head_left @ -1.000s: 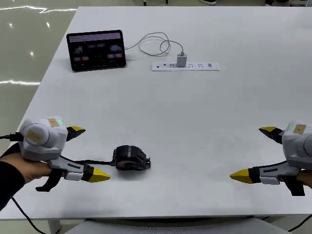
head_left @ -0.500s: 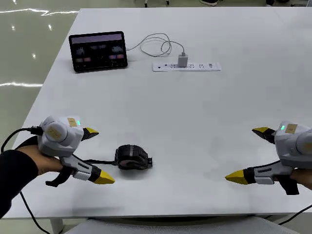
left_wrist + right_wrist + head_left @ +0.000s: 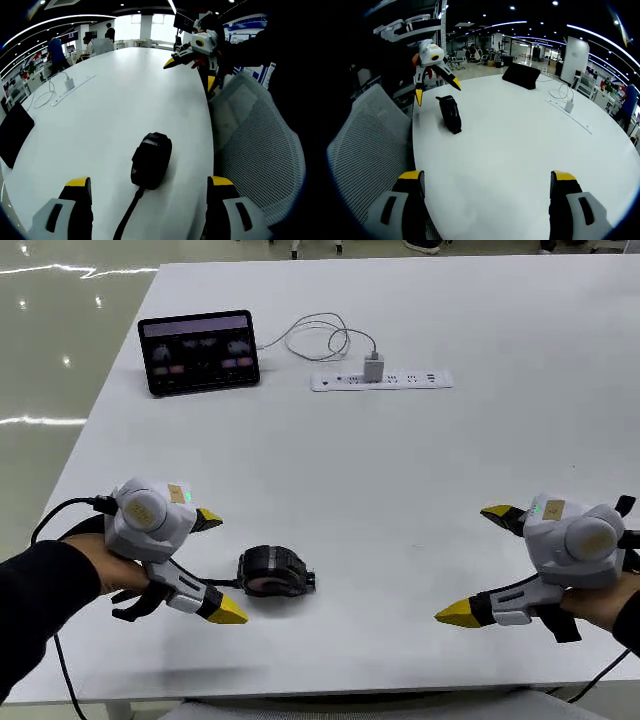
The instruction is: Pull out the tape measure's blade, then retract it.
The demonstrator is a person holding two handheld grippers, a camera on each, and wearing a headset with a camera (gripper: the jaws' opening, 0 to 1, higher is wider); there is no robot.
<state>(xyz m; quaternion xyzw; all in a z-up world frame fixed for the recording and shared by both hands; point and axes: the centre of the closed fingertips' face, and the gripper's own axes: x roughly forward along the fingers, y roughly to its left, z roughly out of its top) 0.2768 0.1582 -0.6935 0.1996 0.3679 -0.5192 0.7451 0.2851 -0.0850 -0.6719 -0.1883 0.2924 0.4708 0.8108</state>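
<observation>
The tape (image 3: 273,571) lies at the table's (image 3: 400,460) 7 o'clock, the left gripper (image 3: 218,565) spread wide just at its 9 o'clock, the right gripper (image 3: 476,562), likewise spread, well apart at 3 o'clock.

We see the worktop (image 3: 420,470) as smooth, matt white. Near its front edge the tape measure (image 3: 273,571) has a dull black plastic case. The left gripper (image 3: 221,564) and right gripper (image 3: 475,562) look like pale grey plastic with yellow tips. Towards the far left corner, the tablet (image 3: 199,350) has a glossy screen.
</observation>
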